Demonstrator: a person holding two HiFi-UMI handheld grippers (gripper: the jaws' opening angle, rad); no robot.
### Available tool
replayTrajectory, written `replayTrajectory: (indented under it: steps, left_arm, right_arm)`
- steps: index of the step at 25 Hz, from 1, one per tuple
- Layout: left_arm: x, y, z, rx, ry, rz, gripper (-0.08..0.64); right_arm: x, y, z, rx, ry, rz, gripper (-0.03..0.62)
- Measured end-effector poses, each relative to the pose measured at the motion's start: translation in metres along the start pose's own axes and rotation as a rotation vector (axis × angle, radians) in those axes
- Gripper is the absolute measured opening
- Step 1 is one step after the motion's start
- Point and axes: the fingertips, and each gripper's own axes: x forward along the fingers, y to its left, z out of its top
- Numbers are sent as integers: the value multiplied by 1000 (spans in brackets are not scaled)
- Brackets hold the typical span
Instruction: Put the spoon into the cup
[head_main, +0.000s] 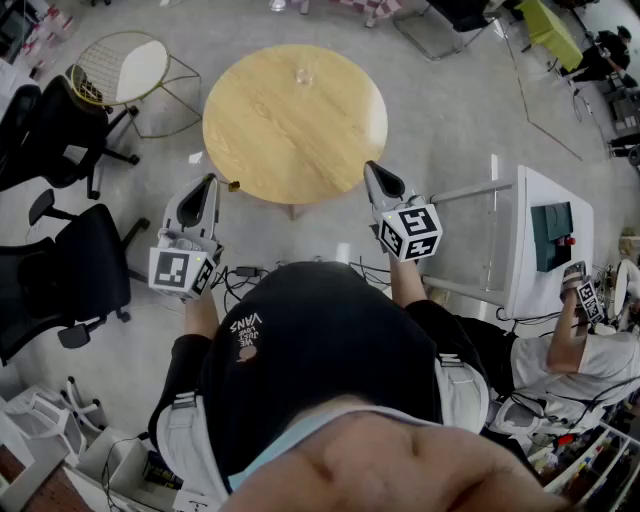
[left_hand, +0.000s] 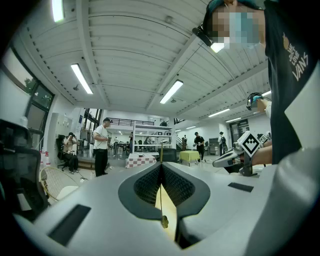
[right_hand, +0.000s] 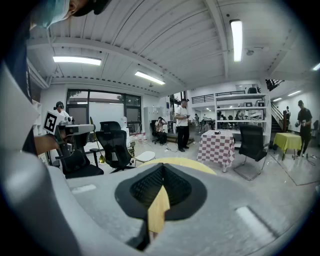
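Note:
A small clear glass cup (head_main: 303, 75) stands on the far part of the round wooden table (head_main: 290, 135). My left gripper (head_main: 211, 180) hovers at the table's near left edge, shut on a thin gold spoon (head_main: 233, 185) whose end sticks out to the right of the tip. The spoon's handle (left_hand: 161, 155) runs up between the closed jaws in the left gripper view. From the right gripper view the spoon (right_hand: 101, 159) hangs below the left gripper (right_hand: 82, 129). My right gripper (head_main: 369, 166) is at the near right edge, shut and holding nothing.
Black office chairs (head_main: 75, 270) and a wire chair with a white seat (head_main: 120, 70) stand to the left. On the right, a white bench (head_main: 545, 240) has another person (head_main: 580, 350) beside it. Cables (head_main: 245, 272) lie on the floor near the table.

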Motion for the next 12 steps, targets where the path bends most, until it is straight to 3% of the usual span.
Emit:
replayTrajectory:
  steps: [12]
  left_arm:
    - [11,-21,-1,-13,1,-37,9]
  right_arm:
    - [-10,2,6,31,-61,31,-3]
